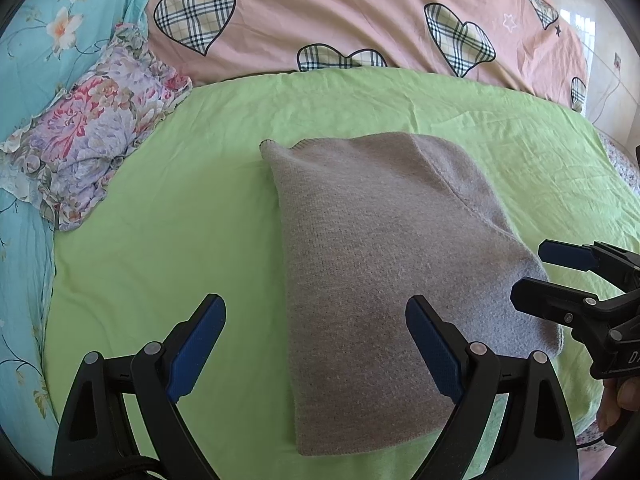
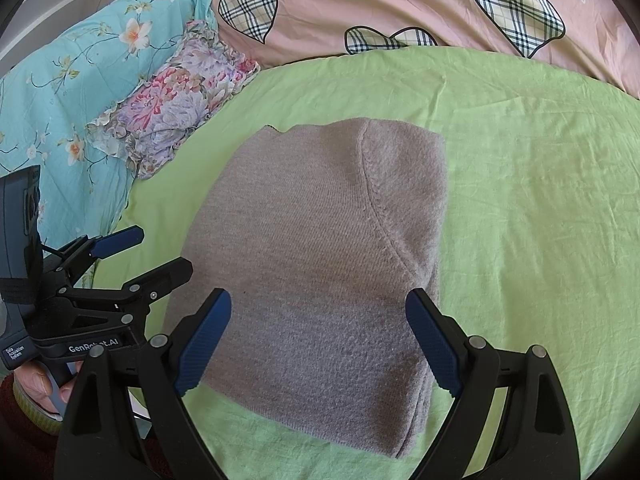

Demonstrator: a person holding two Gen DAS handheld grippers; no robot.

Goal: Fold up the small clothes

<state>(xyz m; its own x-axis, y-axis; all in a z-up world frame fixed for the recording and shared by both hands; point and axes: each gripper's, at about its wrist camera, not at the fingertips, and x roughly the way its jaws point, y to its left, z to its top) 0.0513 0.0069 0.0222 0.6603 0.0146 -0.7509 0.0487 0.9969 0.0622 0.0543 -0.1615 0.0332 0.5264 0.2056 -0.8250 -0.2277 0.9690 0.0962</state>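
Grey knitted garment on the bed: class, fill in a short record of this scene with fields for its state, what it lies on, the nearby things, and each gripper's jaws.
garment: grey knitted garment, folded into a compact rectangle, lying flat
surface: green sheet
behind it: pink quilt with plaid hearts
beside it: floral pillow on blue floral bedding
left gripper: jaws open, holding nothing
right gripper: jaws open, holding nothing
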